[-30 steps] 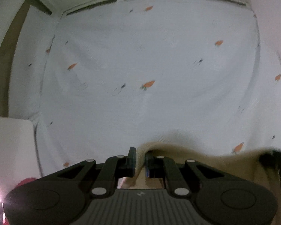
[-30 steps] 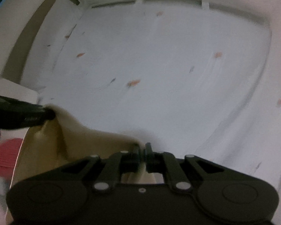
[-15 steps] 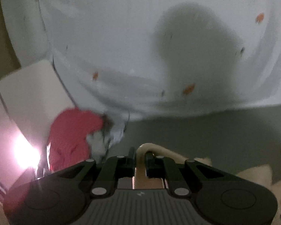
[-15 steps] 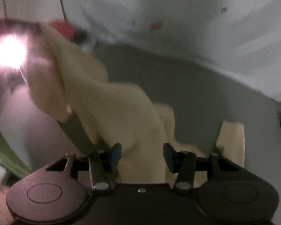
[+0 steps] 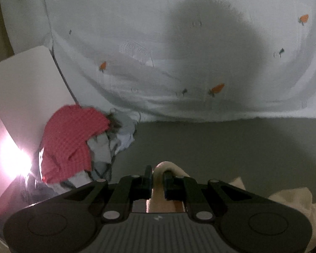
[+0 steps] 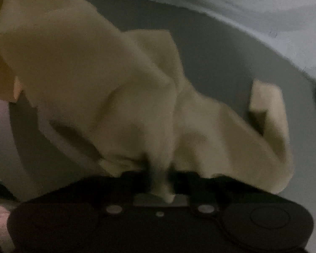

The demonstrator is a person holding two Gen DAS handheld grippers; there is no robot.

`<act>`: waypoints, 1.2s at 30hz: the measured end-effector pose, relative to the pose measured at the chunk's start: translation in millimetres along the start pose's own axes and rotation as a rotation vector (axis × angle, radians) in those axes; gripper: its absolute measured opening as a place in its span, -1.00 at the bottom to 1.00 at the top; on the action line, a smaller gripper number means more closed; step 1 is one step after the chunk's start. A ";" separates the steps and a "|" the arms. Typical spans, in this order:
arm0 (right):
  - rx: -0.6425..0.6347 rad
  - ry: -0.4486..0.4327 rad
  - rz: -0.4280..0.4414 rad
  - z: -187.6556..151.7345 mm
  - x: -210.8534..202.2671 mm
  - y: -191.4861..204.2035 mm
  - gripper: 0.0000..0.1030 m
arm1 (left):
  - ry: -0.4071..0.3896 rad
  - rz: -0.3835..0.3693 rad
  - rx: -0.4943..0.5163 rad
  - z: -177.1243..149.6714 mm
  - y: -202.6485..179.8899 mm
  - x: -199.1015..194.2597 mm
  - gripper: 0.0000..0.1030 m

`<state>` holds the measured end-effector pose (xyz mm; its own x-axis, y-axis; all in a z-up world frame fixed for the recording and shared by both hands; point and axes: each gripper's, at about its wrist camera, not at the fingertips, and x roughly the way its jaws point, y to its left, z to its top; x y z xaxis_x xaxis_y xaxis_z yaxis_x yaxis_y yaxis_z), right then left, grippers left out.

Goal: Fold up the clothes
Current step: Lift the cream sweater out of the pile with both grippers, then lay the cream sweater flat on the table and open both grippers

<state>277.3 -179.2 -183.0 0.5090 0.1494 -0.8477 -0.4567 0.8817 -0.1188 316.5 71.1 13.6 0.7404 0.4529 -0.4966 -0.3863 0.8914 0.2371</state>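
While I watched both wrist feeds, the left hand-held gripper (image 5: 157, 174) was clenched on a rolled edge of the cream garment (image 5: 166, 168), its two fingers pinched tight with the cloth poking up between them. More of that cream cloth showed low at the right edge of the left view, lying on the grey floor (image 5: 221, 147). On my right feed the picture was pretty blurry, but the right hand-held gripper (image 6: 161, 178) looked closed on a bunch of the same garment (image 6: 94, 73), which rose in big loose folds ahead of it and filled most of the frame, over the same grey floor (image 6: 210, 52). Off to the left of the left gripper sat a pile of other clothes, a red knit piece (image 5: 71, 139) on top of a grey and white one (image 5: 113, 139), right next to a white panel (image 5: 25, 88). Beyond that hung the white bedsheet (image 5: 137, 21) with little orange carrots (image 5: 217, 88) printed on it, a big shadow across it.
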 end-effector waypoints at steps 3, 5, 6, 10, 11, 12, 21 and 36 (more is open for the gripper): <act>0.133 -0.173 -0.007 21.8 -42.9 -39.5 -0.88 | -0.058 -0.019 -0.043 19.6 7.7 -7.3 -0.79; 0.175 -0.304 -0.075 38.4 -77.8 -69.8 -0.88 | -0.111 -0.035 -0.080 35.4 13.5 -14.7 -0.80; 0.180 -0.365 -0.117 45.9 -94.5 -83.2 -0.88 | -0.143 -0.044 -0.102 44.4 16.6 -19.4 -0.80; 0.241 -0.586 -0.184 66.2 -166.6 -136.5 -0.88 | -0.277 -0.080 -0.166 69.4 23.8 -58.3 -0.80; 0.245 -0.636 -0.188 67.2 -185.4 -144.8 -0.88 | -0.311 -0.089 -0.181 74.9 25.3 -69.4 -0.80; 0.247 -0.685 -0.193 67.9 -204.2 -152.6 -0.88 | -0.345 -0.098 -0.195 80.3 26.8 -80.5 -0.80; 0.286 -0.964 -0.177 29.7 -319.8 -182.8 -0.88 | -0.441 -0.120 -0.277 73.8 43.5 -177.2 -0.80; 0.438 -0.753 -0.055 -11.3 -289.6 -203.1 -0.87 | -0.075 -0.083 -0.362 3.7 33.4 -183.7 -0.80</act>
<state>214.4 -406.5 80.8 0.9396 0.2211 -0.2613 -0.1741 0.9660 0.1912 169.6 17.8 115.9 0.8106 0.3911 -0.4358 -0.4827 0.8677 -0.1190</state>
